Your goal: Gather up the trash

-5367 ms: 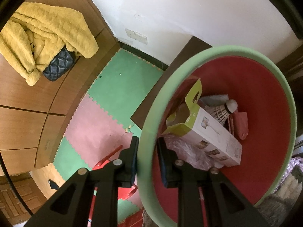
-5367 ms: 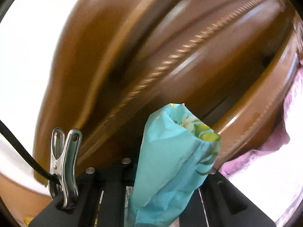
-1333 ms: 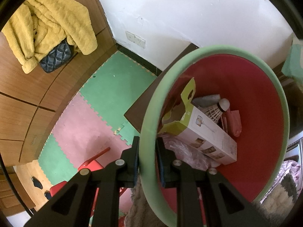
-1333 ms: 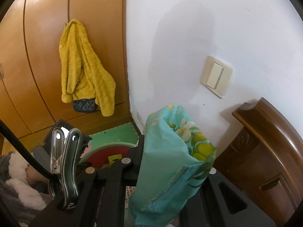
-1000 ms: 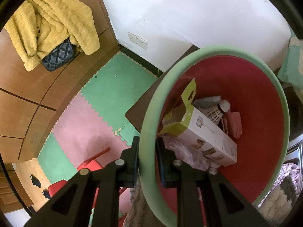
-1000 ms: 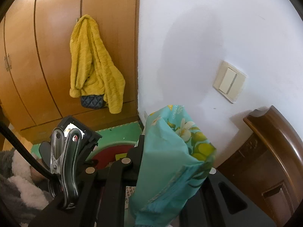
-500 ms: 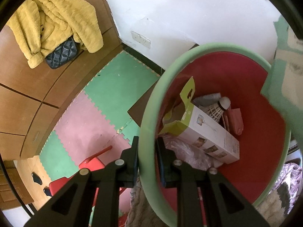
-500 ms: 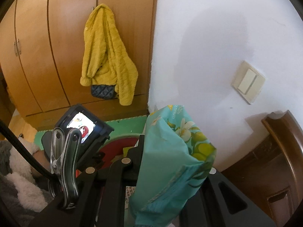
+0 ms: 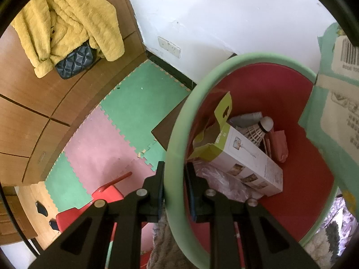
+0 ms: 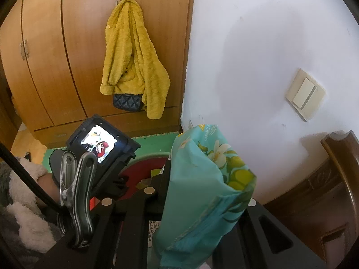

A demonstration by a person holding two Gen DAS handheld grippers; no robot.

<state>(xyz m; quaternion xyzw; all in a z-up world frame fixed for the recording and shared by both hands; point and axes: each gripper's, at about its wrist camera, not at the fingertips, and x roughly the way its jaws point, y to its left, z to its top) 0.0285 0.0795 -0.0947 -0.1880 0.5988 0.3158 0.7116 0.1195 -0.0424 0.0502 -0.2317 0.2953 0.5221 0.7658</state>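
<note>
My left gripper (image 9: 176,185) is shut on the pale green rim of a red trash bin (image 9: 177,139), held up off the floor. Inside the bin lie a white and lime cardboard box (image 9: 242,159), a shuttlecock (image 9: 258,130), a grey tube, a pink wrapper and crinkled plastic. My right gripper (image 10: 193,179) is shut on a teal flowered wrapper (image 10: 202,192), which hides its fingers. That teal wrapper (image 9: 336,103) hangs over the bin's right rim in the left wrist view. The bin (image 10: 143,165) shows low behind the right gripper.
A yellow fleece jacket (image 10: 132,62) and a black quilted bag (image 10: 126,102) hang on wooden wardrobe doors (image 10: 56,56). Green and pink foam mats (image 9: 125,121) cover the floor, with a red plastic chair (image 9: 89,204) below. A dark wooden bed frame (image 10: 336,179) stands at right.
The teal wrapper has come in from the right over the bin's rim, growing larger in the left wrist view. The right gripper dipped lower toward the bin. The left gripper kept its hold.
</note>
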